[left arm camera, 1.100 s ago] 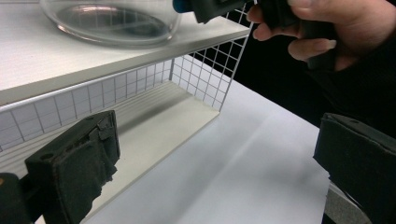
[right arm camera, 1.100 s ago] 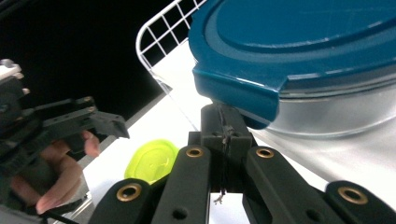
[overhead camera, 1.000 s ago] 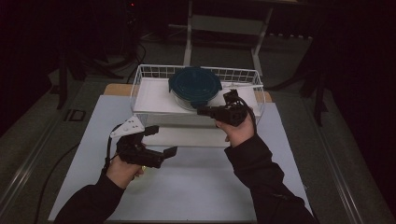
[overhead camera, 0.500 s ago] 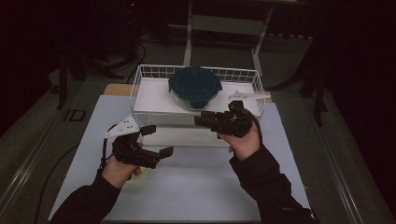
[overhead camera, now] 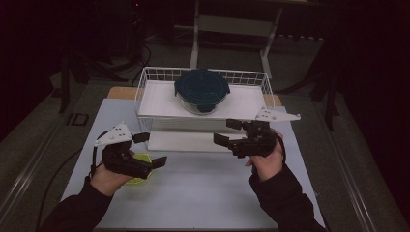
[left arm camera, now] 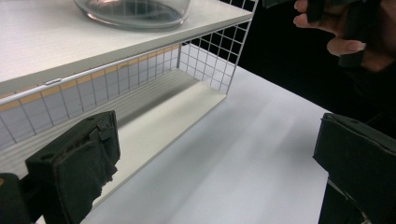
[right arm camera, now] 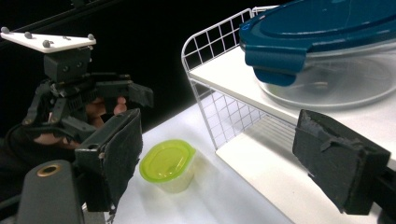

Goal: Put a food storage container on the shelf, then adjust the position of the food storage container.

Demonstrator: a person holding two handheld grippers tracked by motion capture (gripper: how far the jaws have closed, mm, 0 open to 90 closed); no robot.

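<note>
surface: white table mat (overhead camera: 203, 193) | room: dark, grey floor (overhead camera: 29, 159)

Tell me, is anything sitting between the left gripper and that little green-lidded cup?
Nothing visible does. The green-lidded cup stands on the white table right beside the left gripper, whose jaws are open. The wire rack with the blue-lidded glass bowl stands farther back, off to the side.
</note>
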